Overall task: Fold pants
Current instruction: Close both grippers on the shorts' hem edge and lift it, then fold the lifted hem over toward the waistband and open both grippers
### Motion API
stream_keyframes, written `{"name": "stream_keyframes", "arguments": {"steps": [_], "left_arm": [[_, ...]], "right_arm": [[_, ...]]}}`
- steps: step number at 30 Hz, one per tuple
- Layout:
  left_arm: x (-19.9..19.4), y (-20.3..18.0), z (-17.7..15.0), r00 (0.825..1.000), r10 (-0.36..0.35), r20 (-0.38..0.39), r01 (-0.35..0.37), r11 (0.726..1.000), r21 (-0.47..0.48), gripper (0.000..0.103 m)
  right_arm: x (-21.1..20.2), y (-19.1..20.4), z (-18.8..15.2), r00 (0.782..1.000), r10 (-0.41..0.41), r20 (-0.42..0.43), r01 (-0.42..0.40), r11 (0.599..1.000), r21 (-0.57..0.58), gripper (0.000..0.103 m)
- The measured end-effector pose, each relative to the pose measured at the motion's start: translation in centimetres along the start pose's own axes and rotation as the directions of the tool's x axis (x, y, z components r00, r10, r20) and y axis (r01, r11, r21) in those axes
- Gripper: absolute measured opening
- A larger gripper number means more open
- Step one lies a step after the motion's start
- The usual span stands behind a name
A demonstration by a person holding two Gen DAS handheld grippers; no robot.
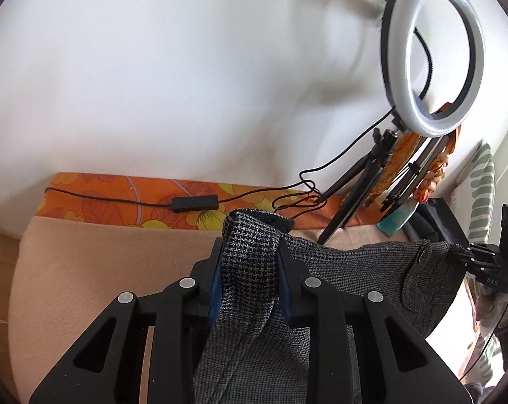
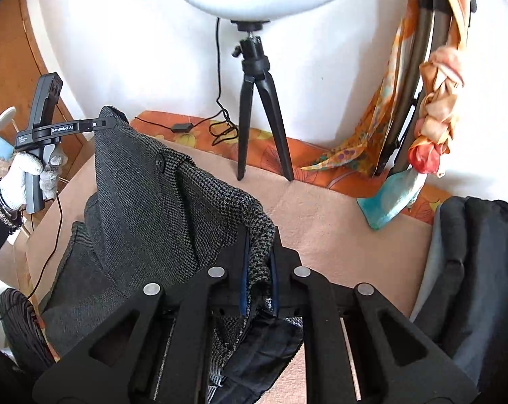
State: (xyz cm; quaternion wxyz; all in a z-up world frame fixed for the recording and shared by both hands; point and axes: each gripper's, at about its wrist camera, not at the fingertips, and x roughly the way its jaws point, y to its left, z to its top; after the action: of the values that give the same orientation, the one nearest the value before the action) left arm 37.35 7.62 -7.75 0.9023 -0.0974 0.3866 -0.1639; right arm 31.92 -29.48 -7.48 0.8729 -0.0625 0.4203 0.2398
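Both tongs are clamped on the grey houndstooth pants point(image 1: 250, 269): left tongs point(image 1: 250, 269) pinch one end of the waistband, right tongs point(image 2: 258, 269) pinch the other, so the pants hang stretched between them above the peach blanket point(image 1: 102, 269) on the bench. Further back, a ring light point(image 1: 432, 50) on a small black tripod point(image 2: 260, 107) stands against the white wall, with its cable trailing over an orange floral cloth point(image 1: 119, 192).

Grey houndstooth pants point(image 2: 146, 195) held aloft, bunched.
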Motion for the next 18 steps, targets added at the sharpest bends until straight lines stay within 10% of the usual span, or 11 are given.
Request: {"name": "stream_keyframes", "arguments": {"steps": [18], "left_arm": [[-15.2,-4.3,-12.0,0.994,0.043,0.105,-0.044,0.999,0.006,0.024]], "right_arm": [[-10.4,8.9,-6.7,0.995,-0.036,0.092,0.055,0.976,-0.211,0.010]]}}
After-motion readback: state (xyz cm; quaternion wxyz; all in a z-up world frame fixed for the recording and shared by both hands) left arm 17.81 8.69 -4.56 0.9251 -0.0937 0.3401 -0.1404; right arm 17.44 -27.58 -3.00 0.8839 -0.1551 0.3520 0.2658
